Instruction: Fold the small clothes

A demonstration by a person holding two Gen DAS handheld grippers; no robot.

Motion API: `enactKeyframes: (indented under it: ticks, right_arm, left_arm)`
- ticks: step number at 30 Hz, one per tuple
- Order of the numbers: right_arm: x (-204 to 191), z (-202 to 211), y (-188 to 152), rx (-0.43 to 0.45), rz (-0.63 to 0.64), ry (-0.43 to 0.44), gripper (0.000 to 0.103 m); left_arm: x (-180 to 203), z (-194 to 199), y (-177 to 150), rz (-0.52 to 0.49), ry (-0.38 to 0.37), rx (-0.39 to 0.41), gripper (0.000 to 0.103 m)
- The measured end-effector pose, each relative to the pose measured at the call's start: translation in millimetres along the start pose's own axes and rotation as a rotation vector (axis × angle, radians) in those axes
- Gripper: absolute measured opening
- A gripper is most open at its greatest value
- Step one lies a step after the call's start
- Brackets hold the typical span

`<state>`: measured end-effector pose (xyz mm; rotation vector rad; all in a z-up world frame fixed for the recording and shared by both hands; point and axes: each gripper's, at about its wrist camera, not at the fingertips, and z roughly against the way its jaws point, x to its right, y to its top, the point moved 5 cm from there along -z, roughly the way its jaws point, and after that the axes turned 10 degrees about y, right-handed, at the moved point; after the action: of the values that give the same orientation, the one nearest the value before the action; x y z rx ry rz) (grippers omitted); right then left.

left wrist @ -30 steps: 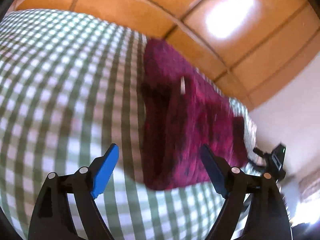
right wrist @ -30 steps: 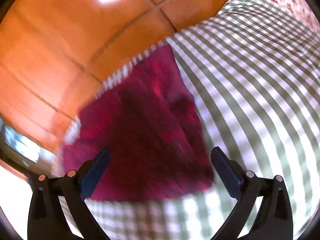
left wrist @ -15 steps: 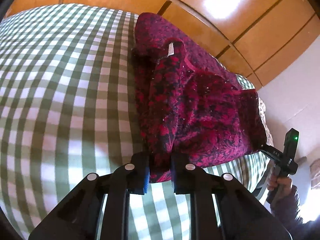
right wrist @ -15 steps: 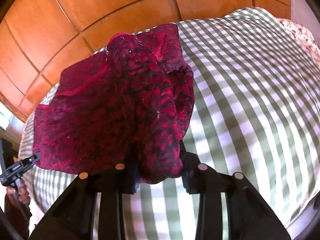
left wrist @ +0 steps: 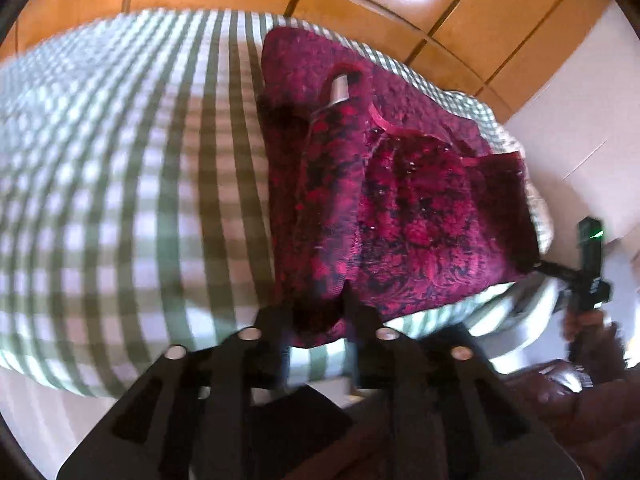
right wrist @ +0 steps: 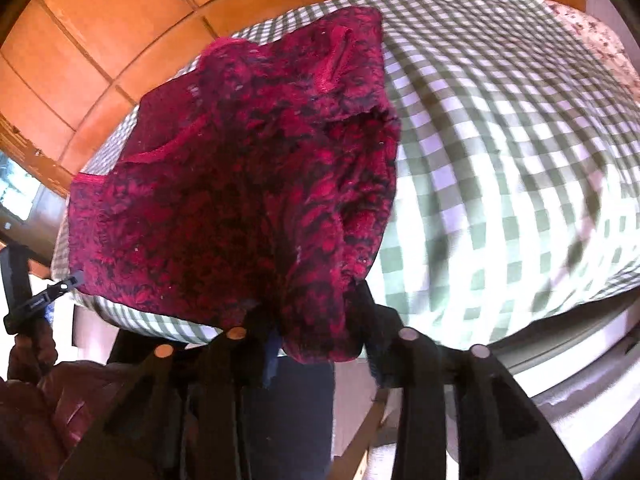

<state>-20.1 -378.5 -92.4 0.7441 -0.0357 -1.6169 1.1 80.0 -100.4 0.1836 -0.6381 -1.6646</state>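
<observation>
A dark red patterned garment [left wrist: 400, 200] lies on the green-and-white checked bed cover [left wrist: 120, 200], a white label [left wrist: 339, 88] showing at its far end. My left gripper [left wrist: 316, 320] has the garment's near edge bunched between its fingers and lifted; its jaws are opening slightly, with the cloth still pinched. In the right wrist view the same garment [right wrist: 240, 180] hangs in a thick fold from my right gripper [right wrist: 316, 320], whose jaws are also opening while the fold stays pinched between them. Each gripper shows in the other's view at the garment's opposite near corner.
Orange wooden panels [left wrist: 400, 0] rise behind the bed. A floral pillow [right wrist: 592, 40] lies at the far right. The bed's near edge [right wrist: 560, 320] runs just under both grippers. A hand in a dark red sleeve [left wrist: 580, 320] holds the other gripper at the right.
Both grippers came down open onto the garment's near edge, shut on it, then pulled it up and back toward the bed's near edge. The cloth now bunches between the fingers.
</observation>
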Motion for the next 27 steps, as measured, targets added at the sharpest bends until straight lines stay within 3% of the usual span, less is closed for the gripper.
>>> enactKeyframes:
  ticks: [1,3,6,10,14,16,20,27]
  right_arm:
    - [-2,4,8,0.033,0.006,-0.014,0.046]
    - [-9,10,21,0.088,0.034,-0.038,0.050]
    - [-30,17,46,0.192,0.104,-0.083,0.060]
    - [-53,3,69,0.240,0.196,-0.154,0.060]
    - [-56,-35,85,0.214,0.252,-0.238,0.052]
    - [-46,-58,88,0.165,0.240,-0.268,0.036]
    - [-26,-69,80,0.142,0.194,-0.245,0.036]
    - [-31,-72,79,0.138,0.215,-0.281,0.042]
  left_arm:
    - [2,3,8,-0.008,0.015,0.024,0.051]
    - [2,10,25,-0.013,0.046,0.085,0.061]
    - [0,10,42,-0.025,0.074,0.116,0.061]
    - [4,2,62,-0.065,0.169,0.153,0.061]
    - [9,-18,80,-0.113,0.223,0.128,0.061]
    - [15,-28,85,-0.131,0.217,0.103,0.061]
    - [31,-34,89,-0.182,0.237,0.116,0.061]
    - [37,-35,95,-0.217,0.310,0.180,0.061]
